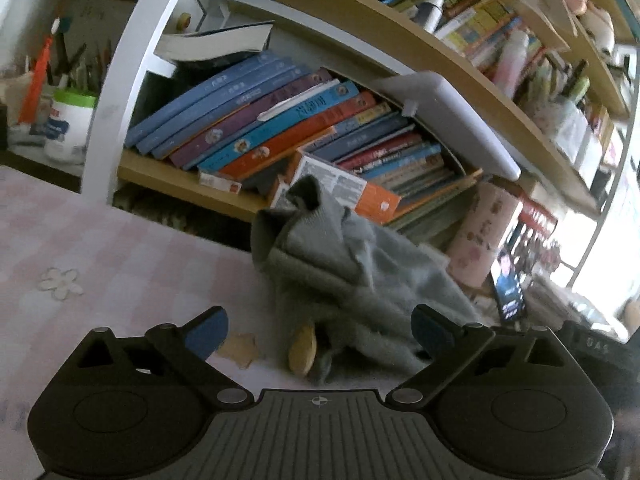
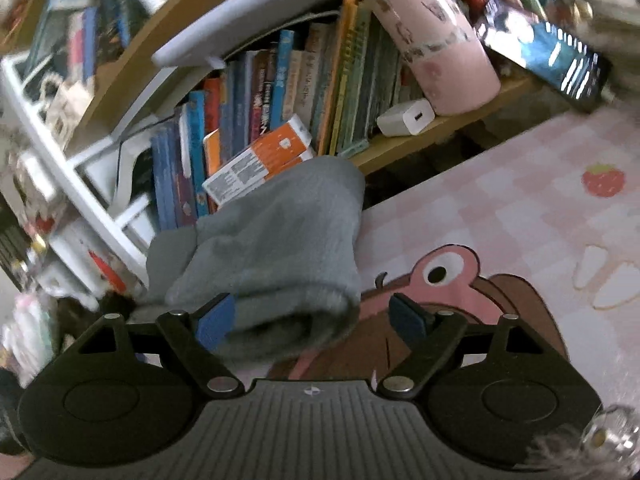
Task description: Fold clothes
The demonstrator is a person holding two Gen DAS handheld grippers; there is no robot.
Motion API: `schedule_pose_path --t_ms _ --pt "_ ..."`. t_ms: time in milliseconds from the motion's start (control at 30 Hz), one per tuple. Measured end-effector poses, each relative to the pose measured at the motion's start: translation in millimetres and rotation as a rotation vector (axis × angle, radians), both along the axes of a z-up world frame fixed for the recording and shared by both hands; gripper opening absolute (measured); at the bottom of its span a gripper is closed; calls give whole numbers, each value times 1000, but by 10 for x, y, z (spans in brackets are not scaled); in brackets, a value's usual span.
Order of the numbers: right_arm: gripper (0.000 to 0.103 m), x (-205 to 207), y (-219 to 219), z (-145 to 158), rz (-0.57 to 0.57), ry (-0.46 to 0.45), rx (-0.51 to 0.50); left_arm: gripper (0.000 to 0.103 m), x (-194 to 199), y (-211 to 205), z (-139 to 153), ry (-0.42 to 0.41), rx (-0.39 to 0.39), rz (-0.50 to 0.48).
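A grey knitted garment [image 1: 344, 280] lies bunched on the pink checked table cover [image 1: 120, 248], its far end propped against the bookshelf. My left gripper [image 1: 320, 332] stands open just in front of it; the cloth's near edge lies between the blue pads without either one pressing on it. In the right wrist view the same garment [image 2: 276, 248] appears as a thick folded roll. My right gripper [image 2: 312, 320] is open around its near end, with the left pad [image 2: 216, 320] close beside the cloth and the right pad well apart from it.
A wooden bookshelf [image 1: 180, 176] packed with leaning books stands right behind the garment. An orange box [image 2: 260, 160], a white charger [image 2: 406, 118], a pink cylinder [image 2: 440, 40] and a lit phone [image 2: 560, 60] sit on it. The table cover [image 2: 520, 208] runs on to the right.
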State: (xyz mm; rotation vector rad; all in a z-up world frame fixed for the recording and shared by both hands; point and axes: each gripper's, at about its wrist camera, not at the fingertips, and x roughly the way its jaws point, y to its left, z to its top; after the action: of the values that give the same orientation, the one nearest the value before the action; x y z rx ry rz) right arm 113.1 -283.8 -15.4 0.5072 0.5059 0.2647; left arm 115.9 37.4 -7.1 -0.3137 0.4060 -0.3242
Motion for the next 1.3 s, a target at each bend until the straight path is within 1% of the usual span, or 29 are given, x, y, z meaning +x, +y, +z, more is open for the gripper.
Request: schedule_pose_path --t_ms 200,300,467,633,700,900,1100,1300 --pt "84 -433 322 58 -40 -70 -317 100 -324 -96 36 -5 110 68" --pt "85 -624 425 55 -28 -98 -395 100 -481 -148 53 -13 153 79" --pt "89 -856 520 88 -29 -151 -462 103 -727 -231 84 -36 209 79" --pt "92 -968 556 88 -50 -155 -496 103 -879 -256 109 -61 244 98" --pt "95 -986 565 92 -52 -165 -503 103 -888 -261 115 -67 250 104" --pt "99 -978 588 95 -45 -166 -516 103 -844 -257 94 -35 252 111" --pt "103 -956 590 88 -50 -151 -521 103 -826 -271 82 -16 268 129" --pt "103 -948 612 83 -43 -151 -537 103 -833 -303 85 -15 290 128"
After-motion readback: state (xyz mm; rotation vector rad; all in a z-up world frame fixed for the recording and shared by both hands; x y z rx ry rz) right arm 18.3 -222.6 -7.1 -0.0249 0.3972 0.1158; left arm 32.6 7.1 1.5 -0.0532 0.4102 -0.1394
